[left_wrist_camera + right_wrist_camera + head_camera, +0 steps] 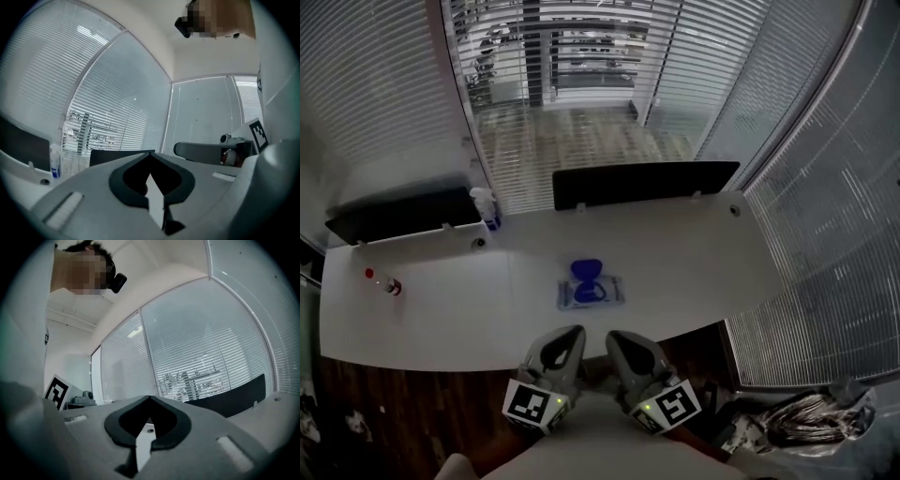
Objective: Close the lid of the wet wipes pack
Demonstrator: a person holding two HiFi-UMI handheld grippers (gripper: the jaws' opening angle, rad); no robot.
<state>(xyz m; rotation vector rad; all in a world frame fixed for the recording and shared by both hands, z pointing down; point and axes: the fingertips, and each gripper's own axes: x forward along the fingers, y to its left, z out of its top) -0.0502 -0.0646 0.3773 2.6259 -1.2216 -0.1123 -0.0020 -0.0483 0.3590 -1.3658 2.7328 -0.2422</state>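
Two hand-held grippers, left (570, 333) & right (616, 337), hang side by side just short of the counter's (703, 262) near edge, both clenched w/ nothing between the jaws. Mid-counter, the wet wipes pack (592, 292) lies flat, blue lid (586, 271) flipped open. Spray bottle (487, 206) stands back left.

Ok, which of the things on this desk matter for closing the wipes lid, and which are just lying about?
For the job:
wet wipes pack
its blue lid, flipped open
left gripper and right gripper, both shut and empty

Lying about:
spray bottle
small red-capped bottle
black desk screens
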